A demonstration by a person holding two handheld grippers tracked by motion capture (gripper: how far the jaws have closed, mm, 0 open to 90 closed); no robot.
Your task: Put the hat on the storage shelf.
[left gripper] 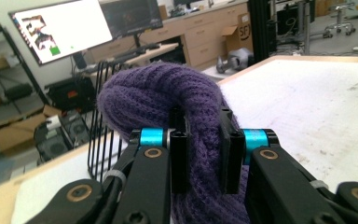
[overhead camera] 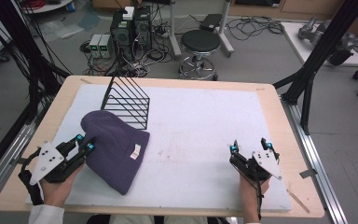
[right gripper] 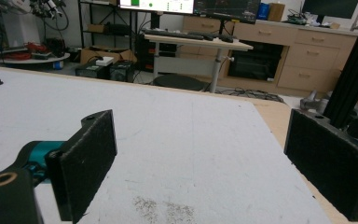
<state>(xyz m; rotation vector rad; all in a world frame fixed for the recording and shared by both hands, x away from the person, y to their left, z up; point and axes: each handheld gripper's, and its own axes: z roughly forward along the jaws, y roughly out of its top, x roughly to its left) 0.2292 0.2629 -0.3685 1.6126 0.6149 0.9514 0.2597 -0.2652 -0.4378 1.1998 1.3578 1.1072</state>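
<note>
Black jaws of the left claw (left gripper: 199, 156) are sitting closest to the lens in the left gripper view, pinching a raised fold of the purple knit beanie (left gripper: 168, 100) between them, the wool bulging up above the pads.

From where I'm standing, the bench (overhead camera: 270, 98) is taking up most of the scene, a pale wooden top carrying a white mat (overhead camera: 205, 121) that is covering nearly all of it. On the left half of that mat the purple knit beanie (overhead camera: 114, 147) is lying flat, its small pale label (overhead camera: 134, 151) facing up near its right edge. Its far end is resting against the foot of a black wire rack (overhead camera: 127, 100), which is standing upright just behind it.

At the beanie's left edge the left claw (overhead camera: 85, 143) is gripping the fabric, a hand holding it from the near corner of the bench. Well apart, on the right side of the mat, the right claw (overhead camera: 250, 147) is hovering with its jaws spread wide and nothing between them; in the right gripper view the right claw (right gripper: 200, 168) is showing bare mat between its two dark pads.
</note>
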